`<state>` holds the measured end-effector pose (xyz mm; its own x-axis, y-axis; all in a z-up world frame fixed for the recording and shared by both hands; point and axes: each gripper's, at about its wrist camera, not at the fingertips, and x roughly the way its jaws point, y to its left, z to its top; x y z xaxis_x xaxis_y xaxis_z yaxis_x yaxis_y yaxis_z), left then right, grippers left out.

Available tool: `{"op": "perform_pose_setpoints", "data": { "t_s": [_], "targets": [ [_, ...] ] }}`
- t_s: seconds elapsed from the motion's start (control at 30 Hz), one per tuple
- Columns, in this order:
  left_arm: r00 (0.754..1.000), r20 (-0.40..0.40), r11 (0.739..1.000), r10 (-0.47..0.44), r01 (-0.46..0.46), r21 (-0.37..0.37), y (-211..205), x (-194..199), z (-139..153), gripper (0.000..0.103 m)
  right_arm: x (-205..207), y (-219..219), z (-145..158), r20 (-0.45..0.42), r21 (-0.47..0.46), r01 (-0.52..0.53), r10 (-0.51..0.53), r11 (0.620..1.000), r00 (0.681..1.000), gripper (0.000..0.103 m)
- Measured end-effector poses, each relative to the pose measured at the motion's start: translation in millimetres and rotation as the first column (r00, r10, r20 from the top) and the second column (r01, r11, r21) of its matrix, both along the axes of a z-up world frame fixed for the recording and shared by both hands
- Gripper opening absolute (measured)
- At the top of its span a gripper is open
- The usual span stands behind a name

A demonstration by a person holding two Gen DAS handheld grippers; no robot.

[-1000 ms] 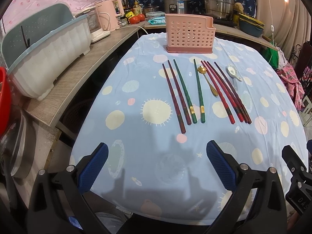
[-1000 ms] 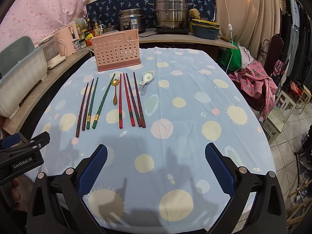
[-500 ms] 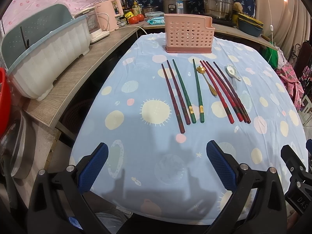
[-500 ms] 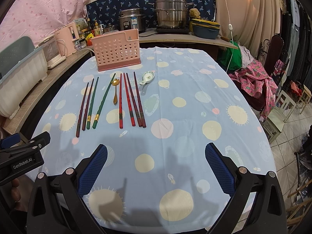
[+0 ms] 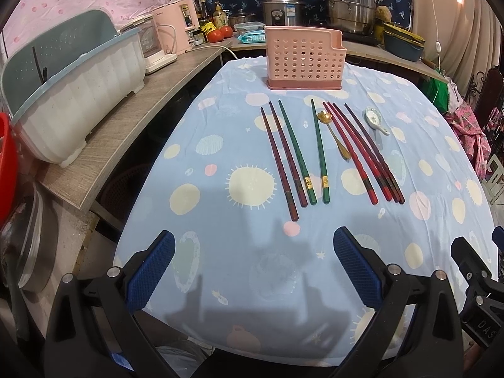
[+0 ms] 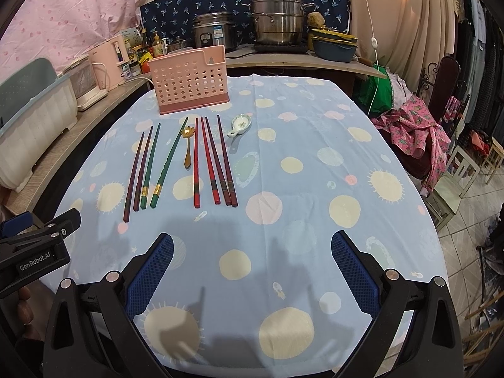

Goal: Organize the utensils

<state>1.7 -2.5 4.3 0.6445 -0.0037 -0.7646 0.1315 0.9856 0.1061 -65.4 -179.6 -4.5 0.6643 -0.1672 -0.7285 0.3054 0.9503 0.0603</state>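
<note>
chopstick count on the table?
8, all flat before the pink utensil holder: two maroon chopsticks leftmost, two green chopsticks next, four red chopsticks right of the gold spoon. None hidden.

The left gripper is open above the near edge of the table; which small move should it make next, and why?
Probably move the left gripper forward toward the near ends of the two dark red chopsticks. Its jaws are open and empty, all utensils lie untouched on the cloth, and this pair lies nearest its side.

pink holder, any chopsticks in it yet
No, the pink holder shows nothing sticking out, and the chopsticks lie flat on the tablecloth.
</note>
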Motion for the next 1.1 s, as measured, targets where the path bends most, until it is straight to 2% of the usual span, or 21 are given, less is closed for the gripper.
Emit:
{"op": "perform_pose_setpoints", "data": {
  "t_s": [0.33,0.77,0.9,1.1],
  "targets": [
    [1.000,-0.008,0.999,0.013,-0.014,-0.043,4.8,21.2,-5.5,0.096,15.7,-8.3,-5.4,-0.016,0.010,0.004,-0.004,1.000,1.000,0.096],
    [0.992,-0.116,0.998,0.043,-0.049,-0.049,5.7,92.1,-58.0,0.095,69.8,-28.9,-26.0,-0.053,0.016,0.027,-0.026,1.000,0.998,0.096],
    [0.990,-0.141,0.998,0.021,-0.029,-0.061,0.4,105.3,-71.4,0.086,83.8,-31.3,-30.0,-0.059,0.015,0.030,-0.029,0.999,0.998,0.096],
    [0.984,-0.179,0.997,0.004,-0.016,-0.069,0.5,112.9,-85.2,0.077,97.0,-31.5,-32.2,-0.061,0.020,0.022,-0.021,1.000,0.998,0.096]
  ]
}}
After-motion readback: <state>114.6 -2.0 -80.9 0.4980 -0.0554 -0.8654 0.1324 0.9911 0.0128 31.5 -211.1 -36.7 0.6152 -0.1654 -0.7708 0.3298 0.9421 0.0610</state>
